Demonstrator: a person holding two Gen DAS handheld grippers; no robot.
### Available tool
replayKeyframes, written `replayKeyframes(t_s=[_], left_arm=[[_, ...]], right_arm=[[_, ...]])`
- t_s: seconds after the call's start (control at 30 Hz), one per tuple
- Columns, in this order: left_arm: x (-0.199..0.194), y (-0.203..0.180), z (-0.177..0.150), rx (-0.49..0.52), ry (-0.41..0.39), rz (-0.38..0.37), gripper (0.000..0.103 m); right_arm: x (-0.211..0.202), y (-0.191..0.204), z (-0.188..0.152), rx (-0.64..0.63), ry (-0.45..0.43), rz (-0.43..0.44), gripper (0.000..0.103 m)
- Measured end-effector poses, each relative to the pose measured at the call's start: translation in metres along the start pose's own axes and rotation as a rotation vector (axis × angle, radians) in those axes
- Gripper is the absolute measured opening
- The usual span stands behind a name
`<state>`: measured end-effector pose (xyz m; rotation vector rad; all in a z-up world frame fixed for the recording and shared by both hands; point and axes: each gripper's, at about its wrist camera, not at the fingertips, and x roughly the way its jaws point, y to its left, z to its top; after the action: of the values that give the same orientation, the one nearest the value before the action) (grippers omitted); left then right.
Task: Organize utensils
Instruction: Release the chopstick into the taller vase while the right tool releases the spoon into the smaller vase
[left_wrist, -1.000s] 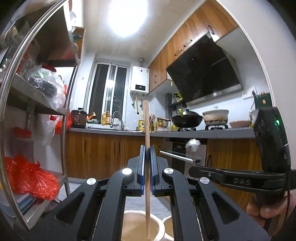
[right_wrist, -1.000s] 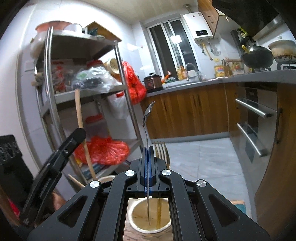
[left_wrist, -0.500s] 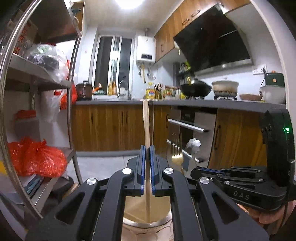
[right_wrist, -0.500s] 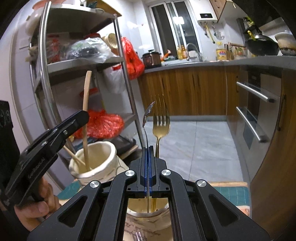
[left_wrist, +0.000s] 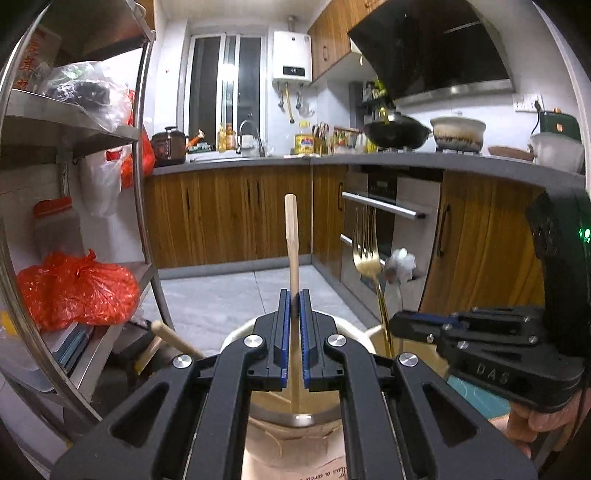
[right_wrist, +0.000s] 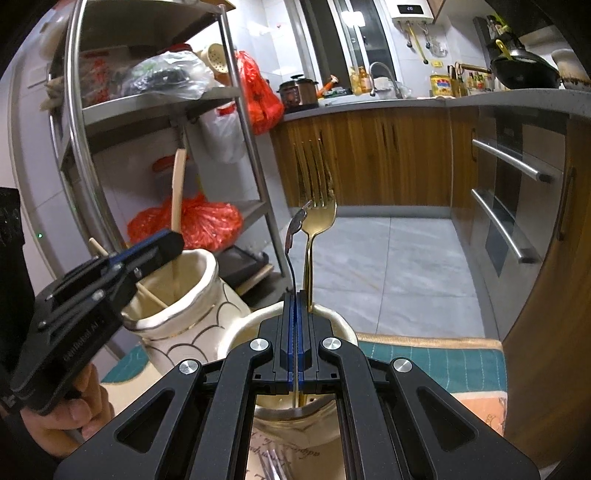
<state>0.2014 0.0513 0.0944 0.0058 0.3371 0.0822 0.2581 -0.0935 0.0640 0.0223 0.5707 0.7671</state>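
A: Left wrist view, from the left edge: a steel rack (left_wrist: 142, 206) with a red bag (left_wrist: 75, 291), then at centre the left gripper (left_wrist: 292, 332) clenched on a wooden stick (left_wrist: 293, 240), upright, its lower end down inside a cream jar (left_wrist: 236, 334).

B: And right of it?

A: A gold fork (left_wrist: 367, 258) stands in a second jar, whose rim is mostly hidden. The right gripper (left_wrist: 417, 325) enters from the right edge, a hand (left_wrist: 535, 421) beneath it.

B: The other camera?

A: Right wrist view, lower left: the left gripper (right_wrist: 147, 251) over the cream jar (right_wrist: 195, 291), with the stick (right_wrist: 178, 192) and another wooden handle (right_wrist: 110, 258) in it. At centre the right gripper (right_wrist: 295, 332) is clamped on a thin spoon (right_wrist: 293, 236), bowl up, its handle reaching into the second jar (right_wrist: 332, 317) just beside the fork (right_wrist: 317, 221).

B: How far along?

A: Well on, it appears. Fork and one wooden handle are already housed; stick and spoon sit in their jars but neither is let go. Metal tines (right_wrist: 275, 469) show blurred at the bottom edge, so more may wait.
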Motion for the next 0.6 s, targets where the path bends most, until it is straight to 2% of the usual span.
replayKeyframes(t_s=[0.2,0.27,0.37,0.4,0.47,0.53,0.6], left_arm=[[0.005,0.000,-0.003,0.007,0.029,0.012,0.007],[0.005,0.000,-0.004,0.012,0.031,0.011,0.016],[0.002,0.000,-0.003,0.011,0.017,0.013,0.022],[0.000,0.000,-0.002,0.006,0.011,0.009,0.023],[-0.004,0.001,0.001,0.000,-0.001,0.002,0.030],[-0.010,0.001,0.002,0.002,-0.022,-0.003,0.033],[-0.017,0.001,0.005,0.005,-0.041,-0.011,0.033]], right_arm=[[0.003,-0.001,0.000,0.008,0.000,-0.003,0.002],[0.004,-0.001,-0.001,0.004,0.002,-0.007,0.002],[0.004,0.000,-0.001,-0.004,0.004,-0.011,0.003],[0.004,0.000,-0.002,-0.006,0.004,-0.009,0.005],[0.003,0.000,-0.002,-0.006,0.003,-0.007,0.016],[-0.001,0.001,-0.003,-0.017,-0.003,-0.006,0.022],[-0.006,0.002,-0.004,-0.033,-0.009,-0.007,0.022]])
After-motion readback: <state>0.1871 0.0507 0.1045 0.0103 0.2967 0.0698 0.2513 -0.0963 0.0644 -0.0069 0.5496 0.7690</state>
